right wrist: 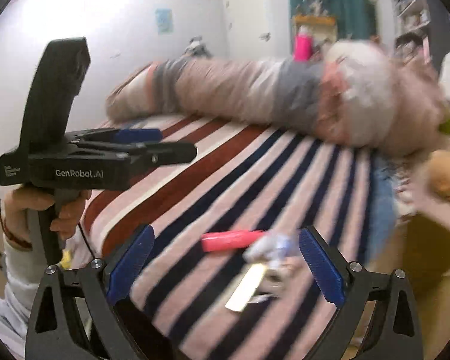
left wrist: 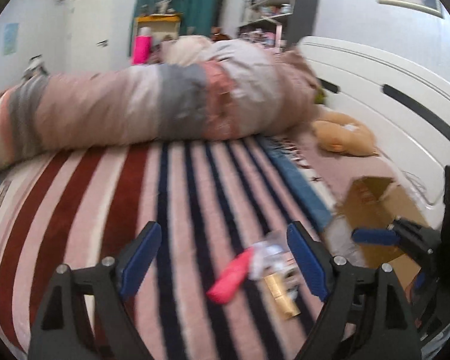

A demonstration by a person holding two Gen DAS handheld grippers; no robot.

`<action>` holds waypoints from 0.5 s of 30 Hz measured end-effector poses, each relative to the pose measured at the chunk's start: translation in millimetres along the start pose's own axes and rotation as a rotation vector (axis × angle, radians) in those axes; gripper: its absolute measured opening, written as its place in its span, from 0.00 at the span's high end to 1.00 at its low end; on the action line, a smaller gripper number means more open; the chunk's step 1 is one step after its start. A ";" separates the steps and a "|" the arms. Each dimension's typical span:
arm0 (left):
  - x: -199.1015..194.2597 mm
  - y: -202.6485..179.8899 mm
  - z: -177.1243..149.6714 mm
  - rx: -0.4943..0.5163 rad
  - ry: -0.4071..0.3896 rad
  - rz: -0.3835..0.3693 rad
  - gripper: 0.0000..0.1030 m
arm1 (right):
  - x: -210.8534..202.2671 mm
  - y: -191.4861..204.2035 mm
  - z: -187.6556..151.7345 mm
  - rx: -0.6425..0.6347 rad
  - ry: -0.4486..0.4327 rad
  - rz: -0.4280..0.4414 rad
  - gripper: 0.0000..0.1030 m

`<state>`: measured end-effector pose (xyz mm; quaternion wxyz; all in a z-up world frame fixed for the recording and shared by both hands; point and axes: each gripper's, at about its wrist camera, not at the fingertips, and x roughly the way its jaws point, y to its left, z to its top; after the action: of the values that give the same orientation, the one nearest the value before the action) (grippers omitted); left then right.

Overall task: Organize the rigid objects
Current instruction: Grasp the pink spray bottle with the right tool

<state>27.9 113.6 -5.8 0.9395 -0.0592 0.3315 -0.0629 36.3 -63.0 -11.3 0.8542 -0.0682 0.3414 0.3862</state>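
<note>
A pink tube-like object (left wrist: 231, 276) lies on the striped bed cover, with a gold box (left wrist: 280, 294) and a crumpled clear packet (left wrist: 268, 255) beside it. My left gripper (left wrist: 225, 258) is open above them, its jaws wide on either side. In the right wrist view the same pink object (right wrist: 229, 240), gold box (right wrist: 247, 286) and clear packet (right wrist: 273, 247) lie between the wide jaws of my open right gripper (right wrist: 225, 264). The left gripper (right wrist: 138, 135) shows at the left there, held in a hand. The right gripper's blue pad (left wrist: 373, 236) shows at the right edge of the left wrist view.
An open cardboard box (left wrist: 378, 210) sits on the bed to the right, also in the right wrist view (right wrist: 435, 249). A rolled striped quilt (left wrist: 153, 105) lies across the far side. A tan plush toy (left wrist: 343, 133) lies by the white headboard (left wrist: 390, 90).
</note>
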 end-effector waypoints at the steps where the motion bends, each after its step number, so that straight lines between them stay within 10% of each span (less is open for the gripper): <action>1: 2.5 8.9 -6.0 -0.010 0.006 0.008 0.19 | 16.9 4.4 -1.4 0.013 0.034 0.027 0.17; 8: 20.1 59.8 -43.3 -0.111 0.038 0.003 0.19 | 128.4 -17.2 -29.0 0.263 0.202 0.132 0.18; 15: 26.5 81.4 -57.4 -0.166 0.046 0.018 0.19 | 189.2 -47.6 -34.7 0.514 0.227 0.046 0.36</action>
<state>18.6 185.6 -79.0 0.9240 -0.1322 0.3577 -0.0284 140.2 6.8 -164.9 0.7908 0.1156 0.5231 0.2963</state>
